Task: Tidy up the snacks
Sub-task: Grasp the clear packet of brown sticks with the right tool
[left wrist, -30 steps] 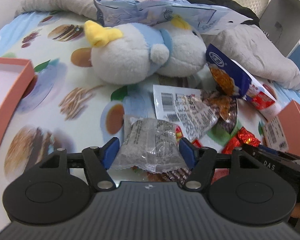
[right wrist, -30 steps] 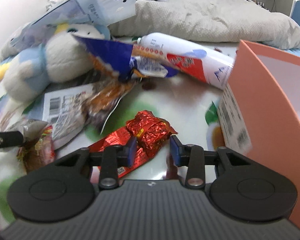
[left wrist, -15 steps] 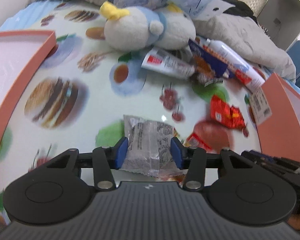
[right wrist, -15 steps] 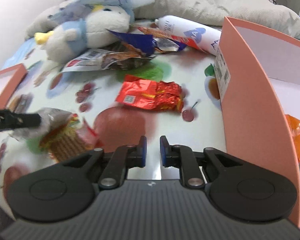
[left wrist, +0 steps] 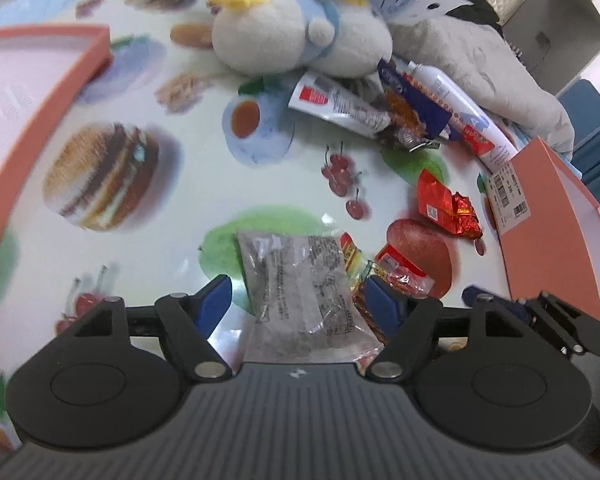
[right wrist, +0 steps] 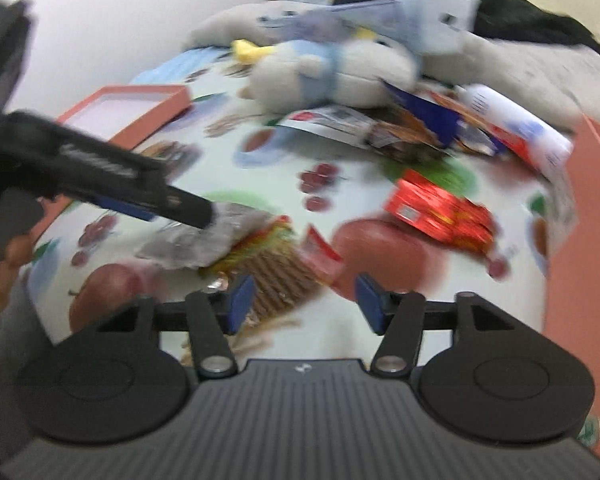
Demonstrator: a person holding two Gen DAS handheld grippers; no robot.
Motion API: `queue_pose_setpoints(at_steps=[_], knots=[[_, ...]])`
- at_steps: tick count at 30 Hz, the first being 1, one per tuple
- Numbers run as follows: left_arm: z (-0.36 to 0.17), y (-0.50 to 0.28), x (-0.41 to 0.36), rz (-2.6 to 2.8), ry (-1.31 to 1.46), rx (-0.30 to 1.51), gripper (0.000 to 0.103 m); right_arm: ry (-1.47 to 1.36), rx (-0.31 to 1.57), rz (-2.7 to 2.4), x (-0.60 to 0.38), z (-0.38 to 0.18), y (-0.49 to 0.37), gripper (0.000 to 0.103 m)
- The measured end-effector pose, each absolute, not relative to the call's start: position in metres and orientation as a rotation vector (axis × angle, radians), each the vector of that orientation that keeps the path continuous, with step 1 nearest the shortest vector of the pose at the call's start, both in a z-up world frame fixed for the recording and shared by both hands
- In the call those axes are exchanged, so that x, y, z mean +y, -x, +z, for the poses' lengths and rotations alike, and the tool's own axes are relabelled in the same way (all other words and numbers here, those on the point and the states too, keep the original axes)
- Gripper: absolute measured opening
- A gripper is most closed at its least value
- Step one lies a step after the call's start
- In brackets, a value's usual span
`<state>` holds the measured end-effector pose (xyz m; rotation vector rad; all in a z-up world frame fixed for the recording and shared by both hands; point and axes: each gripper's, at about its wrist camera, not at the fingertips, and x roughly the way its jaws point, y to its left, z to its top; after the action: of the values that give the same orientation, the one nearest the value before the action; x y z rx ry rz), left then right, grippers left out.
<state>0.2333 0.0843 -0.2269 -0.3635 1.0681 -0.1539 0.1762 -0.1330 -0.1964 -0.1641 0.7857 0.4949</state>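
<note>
Left wrist view: left hand-held gripper (left wrist: 296,302) is spreading wide around the grey packet (left wrist: 300,296), its print unreadable; right hand-held gripper (right wrist: 303,298) is gaping empty beside the salmon box's wall (right wrist: 584,216).

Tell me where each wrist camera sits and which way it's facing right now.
Left wrist: rides the left gripper, facing forward over the printed cloth at a grey snack packet between open fingers; right gripper shows at right.
Right wrist: rides the right gripper, open, above a wafer packet; left gripper enters from the left.
Shared: plush toy, red foil packet.
</note>
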Motion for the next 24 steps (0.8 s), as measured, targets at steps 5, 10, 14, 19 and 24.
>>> queue_pose_setpoints(at_steps=[5, 10, 14, 19, 24], knots=[[-0.238, -0.248, 0.081, -0.148, 0.389, 1.119, 0.085, 0.224, 0.781, 0.58, -0.122, -0.207, -0.192, 0.084], [-0.241, -0.256, 0.066, -0.156, 0.3, 1.126, 0.085, 0.29, 0.793, 0.643, -0.113, -0.218, -0.204, 0.084], [-0.243, -0.259, 0.053, -0.138, 0.218, 1.129, 0.084, 0.304, 0.833, 0.665, -0.111, -0.231, -0.207, 0.085], [-0.243, -0.257, 0.036, -0.11, 0.069, 1.125, 0.071, 0.257, 0.858, 0.649, -0.115, -0.231, -0.201, 0.081], [-0.239, -0.251, 0.037, -0.115, 0.069, 1.113, 0.062, 0.267, 0.869, 0.632, -0.112, -0.226, -0.187, 0.071]])
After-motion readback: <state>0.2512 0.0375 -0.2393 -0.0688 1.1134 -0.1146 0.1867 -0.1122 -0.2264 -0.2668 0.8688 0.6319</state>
